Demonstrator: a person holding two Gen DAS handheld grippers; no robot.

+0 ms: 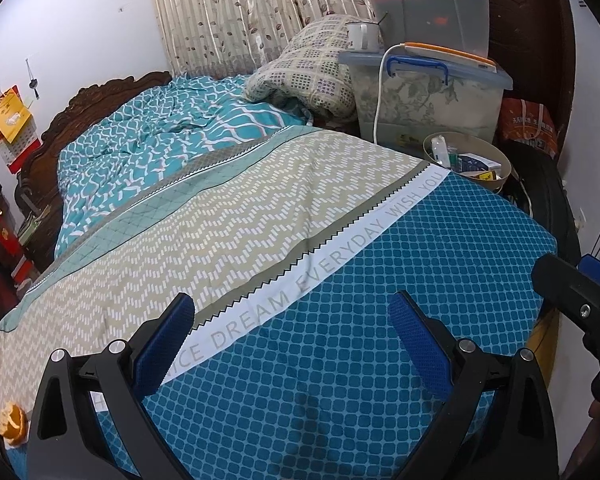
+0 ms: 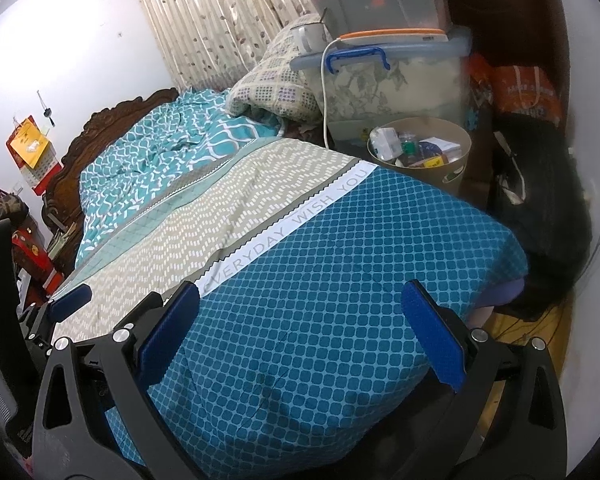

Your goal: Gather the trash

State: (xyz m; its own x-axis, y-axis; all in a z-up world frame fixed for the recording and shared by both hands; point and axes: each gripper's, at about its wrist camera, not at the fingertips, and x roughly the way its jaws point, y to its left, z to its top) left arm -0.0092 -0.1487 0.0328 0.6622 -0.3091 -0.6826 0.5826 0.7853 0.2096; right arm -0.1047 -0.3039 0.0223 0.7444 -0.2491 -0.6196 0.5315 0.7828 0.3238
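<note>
A piece of orange peel (image 1: 12, 424) lies on the bed sheet at the near left edge, left of my left gripper. A beige trash bin (image 1: 466, 160) holding several packets and bottles stands beyond the bed's far right corner; it also shows in the right wrist view (image 2: 420, 152). My left gripper (image 1: 294, 344) is open and empty above the blue patterned sheet (image 1: 380, 280). My right gripper (image 2: 300, 332) is open and empty above the same sheet (image 2: 340, 260), and shows at the right edge of the left wrist view (image 1: 580, 300).
Clear storage boxes (image 1: 428, 92) with a white cable and a mug stand behind the bin. A folded quilt (image 1: 308, 72) and a teal duvet (image 1: 160, 140) lie further up the bed. A black bag (image 2: 540, 208) sits on the floor at right. A wooden headboard (image 1: 80, 104) is at the left.
</note>
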